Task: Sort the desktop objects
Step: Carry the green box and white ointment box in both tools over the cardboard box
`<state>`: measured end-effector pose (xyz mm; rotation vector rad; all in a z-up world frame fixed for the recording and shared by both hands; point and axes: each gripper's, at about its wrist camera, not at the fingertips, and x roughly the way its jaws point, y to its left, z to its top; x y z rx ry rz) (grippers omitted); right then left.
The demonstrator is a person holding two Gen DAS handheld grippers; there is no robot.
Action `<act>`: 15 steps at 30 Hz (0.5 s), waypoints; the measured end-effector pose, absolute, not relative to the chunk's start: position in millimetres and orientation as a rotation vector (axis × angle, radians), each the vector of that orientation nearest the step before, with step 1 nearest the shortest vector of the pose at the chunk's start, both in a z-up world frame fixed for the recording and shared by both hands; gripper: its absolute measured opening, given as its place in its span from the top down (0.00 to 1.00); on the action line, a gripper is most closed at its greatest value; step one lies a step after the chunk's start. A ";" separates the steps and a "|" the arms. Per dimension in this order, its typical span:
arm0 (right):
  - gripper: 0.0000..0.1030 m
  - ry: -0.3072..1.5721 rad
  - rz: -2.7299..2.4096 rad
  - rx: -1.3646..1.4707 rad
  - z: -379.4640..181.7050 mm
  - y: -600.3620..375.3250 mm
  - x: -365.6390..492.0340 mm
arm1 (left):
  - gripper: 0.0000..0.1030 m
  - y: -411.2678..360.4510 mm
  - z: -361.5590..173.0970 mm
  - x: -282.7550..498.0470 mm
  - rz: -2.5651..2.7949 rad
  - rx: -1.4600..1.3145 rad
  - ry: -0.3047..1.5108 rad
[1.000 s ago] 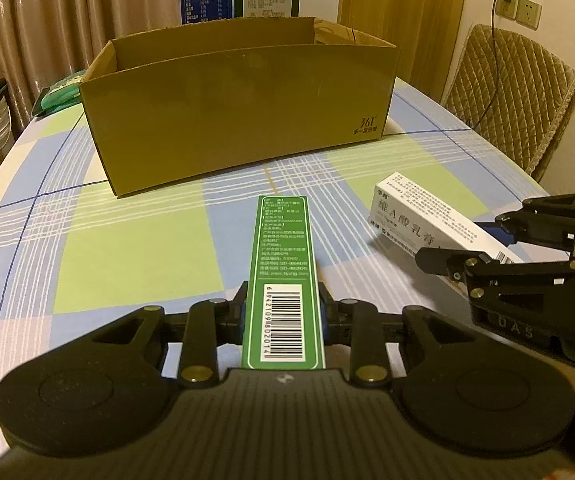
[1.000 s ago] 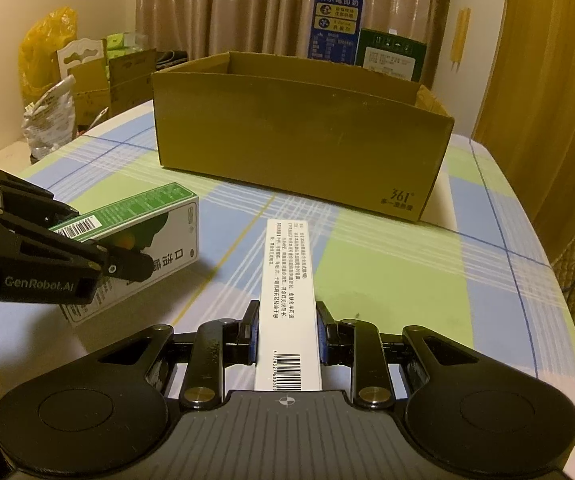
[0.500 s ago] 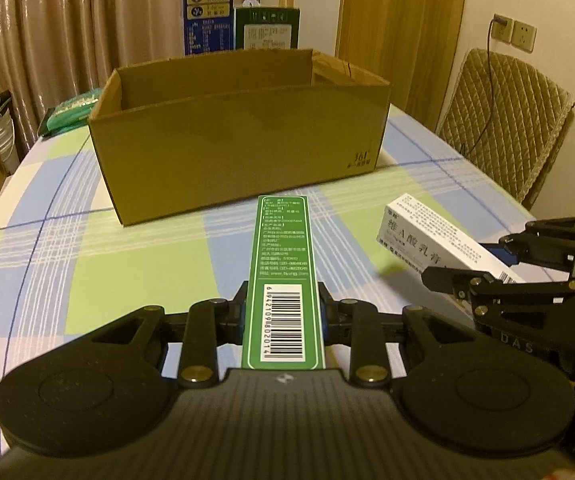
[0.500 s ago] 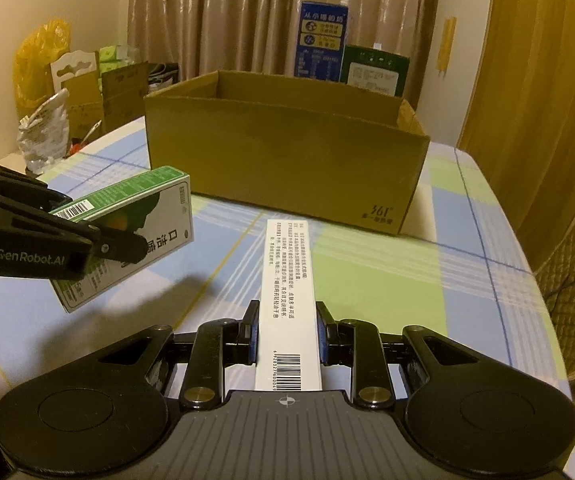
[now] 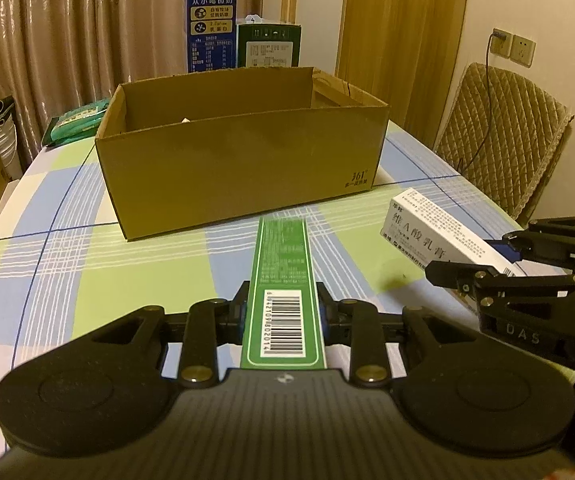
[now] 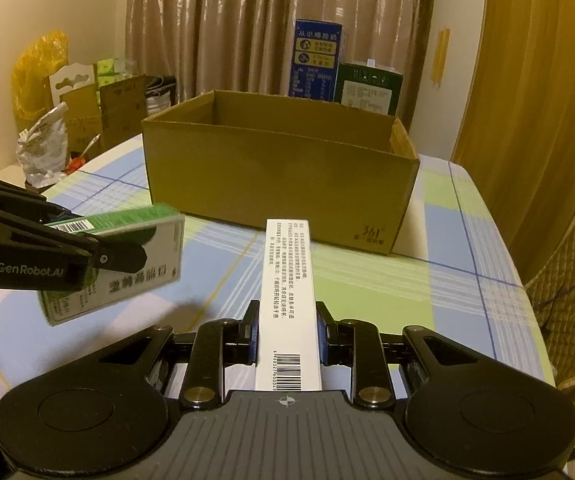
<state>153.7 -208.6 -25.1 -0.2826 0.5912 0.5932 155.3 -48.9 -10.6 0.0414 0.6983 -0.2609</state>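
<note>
My left gripper (image 5: pixel 283 312) is shut on a long green box (image 5: pixel 281 264) with a barcode, held above the checked tablecloth and pointing at the open brown cardboard box (image 5: pixel 243 160). My right gripper (image 6: pixel 286 326) is shut on a long white box (image 6: pixel 287 280) with black print and a barcode, also held in the air and aimed at the cardboard box (image 6: pixel 279 176). Each gripper shows in the other's view: the right gripper (image 5: pixel 499 256) with the white box (image 5: pixel 439 236) at the right, the left gripper (image 6: pixel 87 236) with the green box (image 6: pixel 127 260) at the left.
The table (image 5: pixel 67 256) has a blue, green and white checked cloth. Behind the cardboard box stand a blue carton (image 5: pixel 211 32) and a dark green carton (image 5: pixel 269 46). A green packet (image 5: pixel 77 118) lies at the far left. A padded chair (image 5: pixel 503 136) stands at the right.
Both grippers have risen with their boxes. The cardboard box's inside has come into view. Both grips are unchanged.
</note>
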 end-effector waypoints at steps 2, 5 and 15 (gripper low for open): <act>0.78 0.587 0.595 -0.284 -23.2 -207.1 153.7 | 0.75 -48.5 -9.3 155.7 -0.262 0.042 0.696; 0.77 0.587 0.595 -0.287 -22.8 -205.3 155.0 | 0.75 -48.8 -9.5 156.9 -0.261 0.044 0.697; 0.77 0.648 0.586 -0.280 -49.2 -206.4 156.1 | 0.75 -46.7 -43.8 159.0 -0.258 0.056 0.792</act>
